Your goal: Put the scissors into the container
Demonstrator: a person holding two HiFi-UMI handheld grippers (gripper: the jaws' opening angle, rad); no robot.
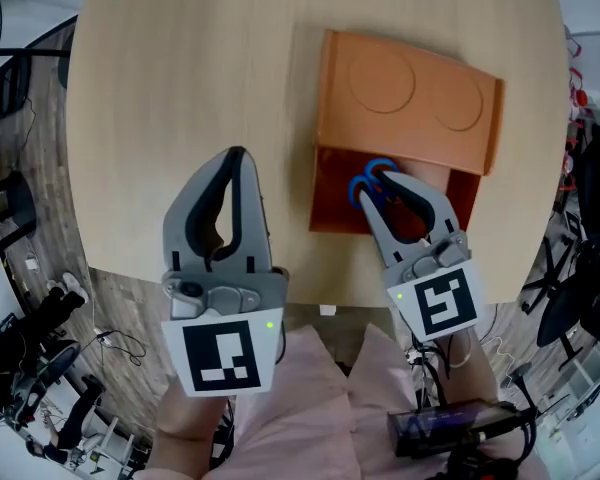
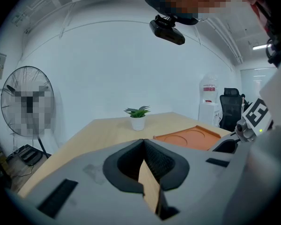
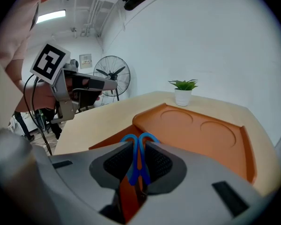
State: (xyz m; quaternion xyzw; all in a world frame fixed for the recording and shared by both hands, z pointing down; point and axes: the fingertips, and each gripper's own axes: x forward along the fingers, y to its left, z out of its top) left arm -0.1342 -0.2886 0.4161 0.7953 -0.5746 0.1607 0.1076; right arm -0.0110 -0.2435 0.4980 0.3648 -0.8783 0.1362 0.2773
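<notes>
Our right gripper [image 1: 383, 186] clamps the scissors [image 3: 134, 161] over the container [image 1: 410, 98]; we should lower them well inside before releasing. The left gripper [image 1: 237, 158] idles, jaws together on nothing.

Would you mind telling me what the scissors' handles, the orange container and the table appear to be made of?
The scissors: the handles look like smooth blue plastic with a slight sheen; the blades are hidden. The container: probably matte orange plastic, given its moulded round recesses. The table: pale wood or wood-look laminate with faint grain; I cannot tell which.

table [image 1: 180, 88] – pale wood-grain, matt | container [image 1: 410, 98] – smooth orange plastic | scissors [image 3: 135, 170] – glossy blue plastic handles
</notes>
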